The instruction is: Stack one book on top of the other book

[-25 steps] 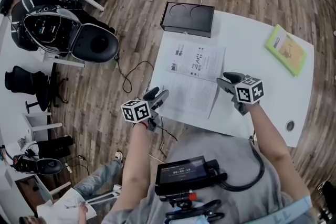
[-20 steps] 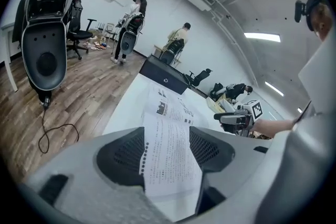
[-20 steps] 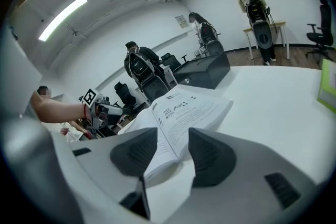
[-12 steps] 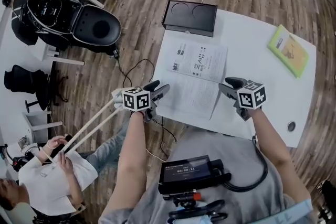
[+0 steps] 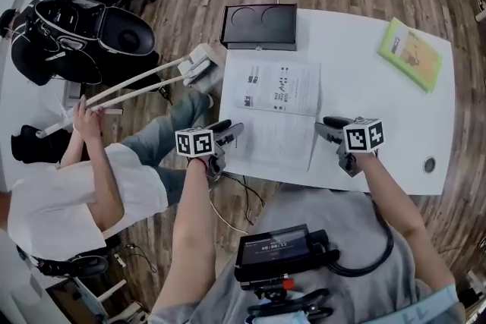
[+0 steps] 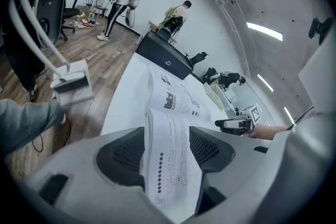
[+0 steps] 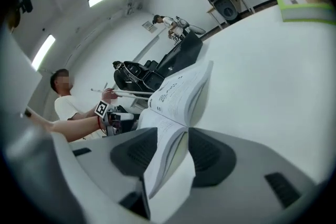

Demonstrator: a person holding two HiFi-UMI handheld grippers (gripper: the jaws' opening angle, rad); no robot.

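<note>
**Container.** One black box (image 5: 258, 26) stands at the far left edge of the white table (image 5: 372, 99), just beyond the open book (image 5: 277, 114). Its top face shows two round recesses. What the box holds is hidden.

**Open book.** It sits on the near left part of the table, face up, with the fold running across between the two grippers. The pages are white with black print. The far half carries small dark blocks and headings, and the near half carries lines of fine text. In the right gripper view the far half tilts up from the fold. Whether the book is clear of the table cannot be told.

**Green book.** The green book (image 5: 411, 64) lies closed at the far right corner of the table, well apart from the open book. Its cover is green with a yellow panel.

**Left gripper.** The left gripper (image 5: 230, 133) is at the left edge of the near half. Its jaws are closed on the page edge, which fills the narrow gap between the pads.

**Right gripper.** The right gripper (image 5: 329, 125) is at the right edge of the near half. Its jaws stand partly apart and clamp a thick sheaf of pages.

**Surroundings.** A person in a white shirt (image 5: 68, 197) sits left of the table and holds a long-handled tool (image 5: 144, 80). The tool's head is near the table's far left corner. A black chair (image 5: 83, 34) stands behind it on the wooden floor.
</note>
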